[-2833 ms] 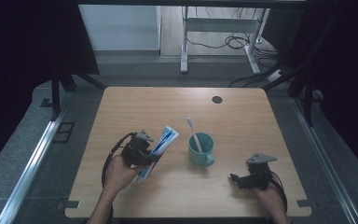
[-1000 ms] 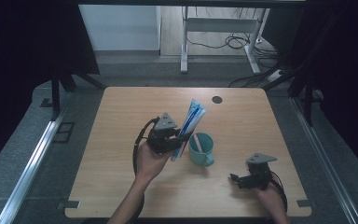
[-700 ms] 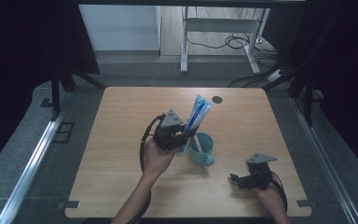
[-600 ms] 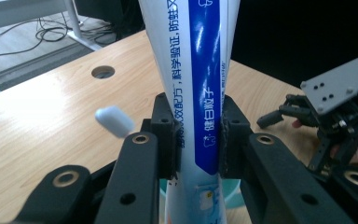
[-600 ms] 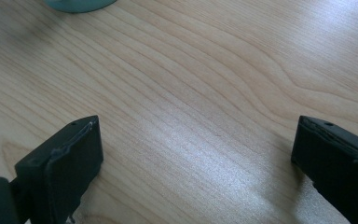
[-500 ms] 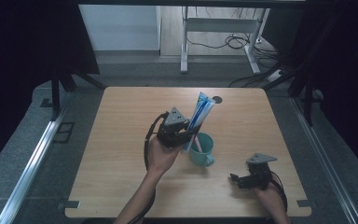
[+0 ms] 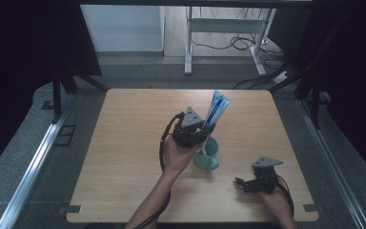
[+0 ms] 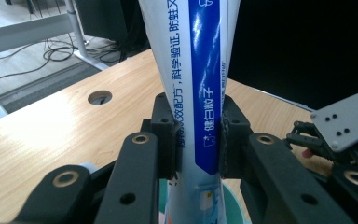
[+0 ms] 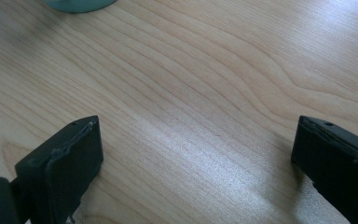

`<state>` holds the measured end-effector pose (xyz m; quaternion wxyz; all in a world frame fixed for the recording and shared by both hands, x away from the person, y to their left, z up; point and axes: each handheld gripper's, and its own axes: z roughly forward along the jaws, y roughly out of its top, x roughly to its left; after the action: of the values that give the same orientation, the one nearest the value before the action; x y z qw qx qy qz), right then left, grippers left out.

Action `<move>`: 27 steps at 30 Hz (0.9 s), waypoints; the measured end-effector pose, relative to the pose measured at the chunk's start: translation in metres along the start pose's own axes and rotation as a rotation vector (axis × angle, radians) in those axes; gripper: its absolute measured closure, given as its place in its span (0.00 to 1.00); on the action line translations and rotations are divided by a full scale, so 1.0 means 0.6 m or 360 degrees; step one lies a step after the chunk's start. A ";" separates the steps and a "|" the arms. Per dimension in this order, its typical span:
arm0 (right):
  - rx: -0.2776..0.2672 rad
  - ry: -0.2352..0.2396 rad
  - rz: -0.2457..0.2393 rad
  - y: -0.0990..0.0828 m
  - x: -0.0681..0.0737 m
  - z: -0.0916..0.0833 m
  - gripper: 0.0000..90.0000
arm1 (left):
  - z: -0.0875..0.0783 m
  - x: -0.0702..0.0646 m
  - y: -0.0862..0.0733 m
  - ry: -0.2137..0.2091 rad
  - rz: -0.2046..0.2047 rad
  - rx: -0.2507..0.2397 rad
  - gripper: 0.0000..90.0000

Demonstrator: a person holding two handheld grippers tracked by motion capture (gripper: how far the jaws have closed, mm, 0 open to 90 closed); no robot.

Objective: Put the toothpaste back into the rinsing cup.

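Tabletop [image 7: 124,157], left half: bare wood, wide open room between the near edge and the far edge, nothing to knock. Left claw [image 7: 205,135] sits past the middle, held above the green mug [image 7: 207,155]. Its jaws are clamped on a toothpaste tube [image 7: 216,110], pads pressing both flat faces low on the tube, as the left gripper view shows [image 8: 200,93]. Tube stands nearly upright, leaning slightly right, flat crimped end up and lower end at the mug's mouth. Judgement: the low grip and steep angle suit dropping the tube into the mug. A white stick shows at the mug rim, too small to identify. Clearance inside the mug looks tight; the tube could catch the rim or tip the mug.

Right claw [image 7: 246,185] rests low near the front right corner, well apart from the mug, jaws wide apart with nothing between them [image 9: 191,154]. Room remains toward the right edge.
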<state>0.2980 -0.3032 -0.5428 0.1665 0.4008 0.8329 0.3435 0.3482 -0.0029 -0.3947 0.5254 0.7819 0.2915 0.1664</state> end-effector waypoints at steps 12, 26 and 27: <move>-0.0003 0.0003 0.0002 0.000 0.000 0.000 0.02 | 0.023 0.003 -0.021 0.0016 -0.0029 -0.0028 0.81; -0.0004 0.0004 0.0002 0.000 0.000 0.000 0.02 | 0.045 -0.007 -0.049 0.0023 -0.0020 -0.0004 0.81; -0.0003 0.0006 0.0002 0.000 0.000 0.000 0.02 | 0.046 -0.008 -0.052 0.0023 -0.0026 0.0001 0.81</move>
<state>0.2981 -0.3031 -0.5430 0.1652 0.4005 0.8326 0.3451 0.3516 -0.0172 -0.4340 0.5243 0.7784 0.3019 0.1675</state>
